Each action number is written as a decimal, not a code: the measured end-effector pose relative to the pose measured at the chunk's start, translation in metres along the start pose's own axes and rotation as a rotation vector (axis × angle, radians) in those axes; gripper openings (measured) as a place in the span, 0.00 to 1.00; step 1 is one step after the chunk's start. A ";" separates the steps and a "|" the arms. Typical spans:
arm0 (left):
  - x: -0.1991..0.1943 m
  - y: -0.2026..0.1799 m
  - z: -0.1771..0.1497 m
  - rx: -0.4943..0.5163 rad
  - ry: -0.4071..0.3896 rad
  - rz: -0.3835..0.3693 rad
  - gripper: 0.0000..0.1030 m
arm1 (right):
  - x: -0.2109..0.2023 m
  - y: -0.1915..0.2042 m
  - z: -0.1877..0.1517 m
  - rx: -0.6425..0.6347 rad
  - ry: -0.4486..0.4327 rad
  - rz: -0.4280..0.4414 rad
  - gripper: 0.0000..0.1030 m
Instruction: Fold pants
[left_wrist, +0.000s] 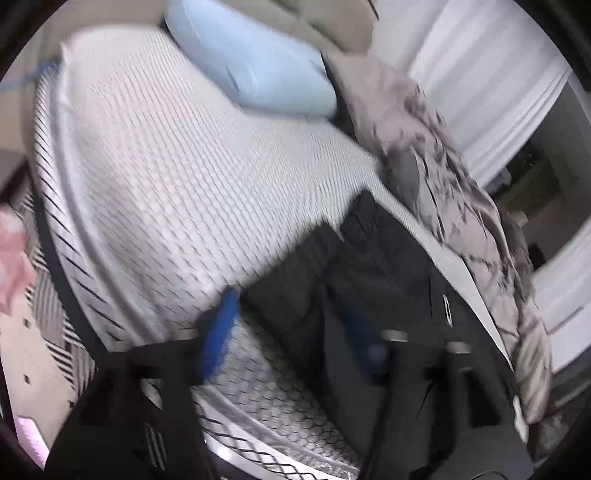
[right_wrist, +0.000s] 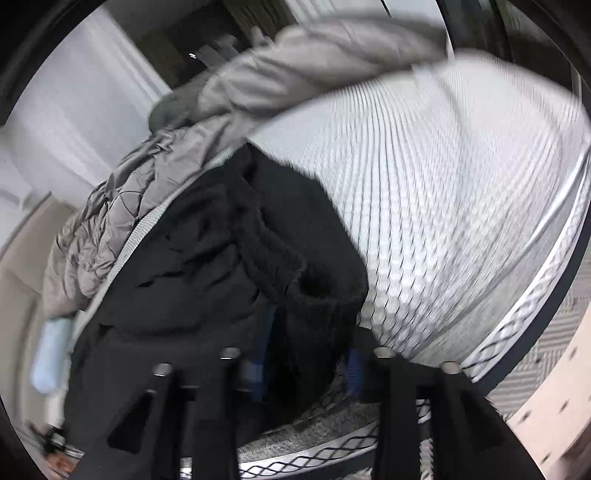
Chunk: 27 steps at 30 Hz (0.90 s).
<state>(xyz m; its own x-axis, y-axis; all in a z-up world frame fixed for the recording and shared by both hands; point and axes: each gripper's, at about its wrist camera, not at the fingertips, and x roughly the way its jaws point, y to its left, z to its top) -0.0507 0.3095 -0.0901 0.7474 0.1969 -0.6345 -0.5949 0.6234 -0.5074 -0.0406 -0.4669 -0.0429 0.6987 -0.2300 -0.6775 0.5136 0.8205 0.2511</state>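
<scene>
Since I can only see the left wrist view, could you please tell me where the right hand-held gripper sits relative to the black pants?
Observer: The right hand-held gripper is at the near edge of the black pants, with its blue fingers on either side of black cloth.
Operator: Thank you. Which part of the pants is that?
Observer: A ribbed elastic band lies bunched just ahead of those fingers.
Operator: Is the cloth clamped?
Observer: Cloth fills the gap, but blur hides whether the pads press on it.
</scene>
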 end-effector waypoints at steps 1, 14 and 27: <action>-0.007 -0.004 0.005 0.013 -0.022 0.011 0.80 | -0.009 0.002 0.002 -0.016 -0.050 -0.037 0.76; 0.148 -0.123 0.044 -0.084 0.411 -0.215 0.79 | 0.002 0.082 0.048 -0.141 -0.120 0.158 0.91; 0.215 -0.150 0.116 -0.057 0.318 -0.060 0.01 | 0.063 0.069 0.103 -0.080 -0.024 0.030 0.92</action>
<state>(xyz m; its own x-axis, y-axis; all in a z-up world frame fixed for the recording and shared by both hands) 0.2341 0.3460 -0.0828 0.6567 -0.0909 -0.7486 -0.5754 0.5813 -0.5753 0.0906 -0.4792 0.0030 0.7255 -0.2161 -0.6534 0.4510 0.8664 0.2143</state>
